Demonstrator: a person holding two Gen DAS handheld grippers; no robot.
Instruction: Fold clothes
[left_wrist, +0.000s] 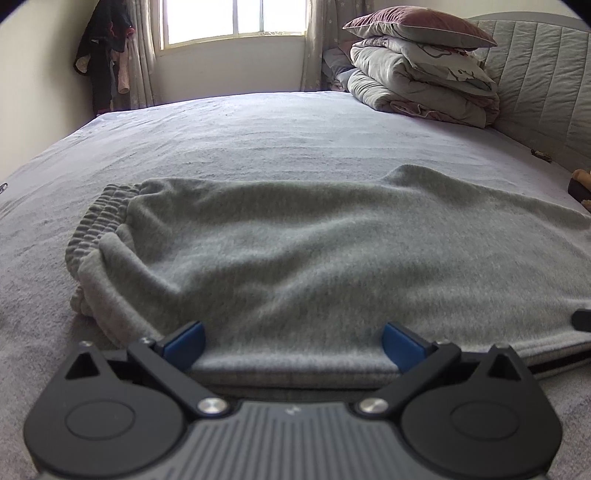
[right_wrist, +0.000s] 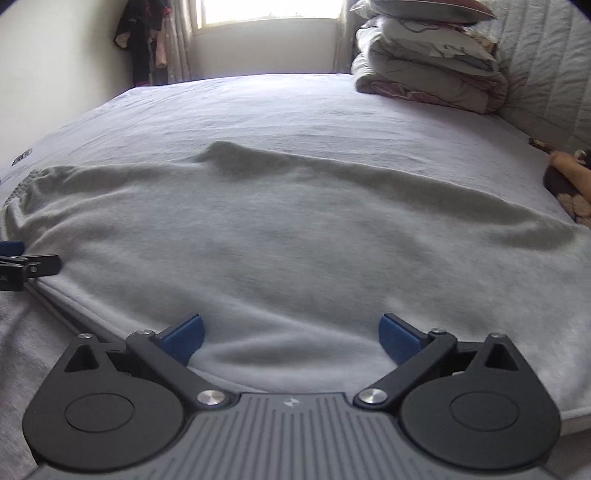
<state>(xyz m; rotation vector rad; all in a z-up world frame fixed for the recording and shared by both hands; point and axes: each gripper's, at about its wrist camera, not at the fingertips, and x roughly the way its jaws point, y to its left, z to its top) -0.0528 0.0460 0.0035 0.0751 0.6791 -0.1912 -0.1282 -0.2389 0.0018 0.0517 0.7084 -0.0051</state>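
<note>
Grey fleece trousers (left_wrist: 295, 251) lie spread flat across the bed, their ribbed elastic waistband (left_wrist: 99, 218) at the left end. In the left wrist view my left gripper (left_wrist: 293, 345) stands open at the garment's near folded edge, blue pads wide apart with the cloth edge lying between them. The right wrist view shows the same trousers (right_wrist: 280, 236) stretching out to the right. My right gripper (right_wrist: 291, 338) is open over their near hem, its pads clear of the cloth. The left gripper's tip (right_wrist: 22, 266) shows at that view's left edge.
The bed sheet (left_wrist: 258, 129) is pale grey. A stack of folded quilts (left_wrist: 417, 81) with a pillow on top sits at the far right by the padded headboard (left_wrist: 546, 85). A soft toy (right_wrist: 569, 184) lies at the right edge. Clothes (left_wrist: 103, 55) hang beside the window.
</note>
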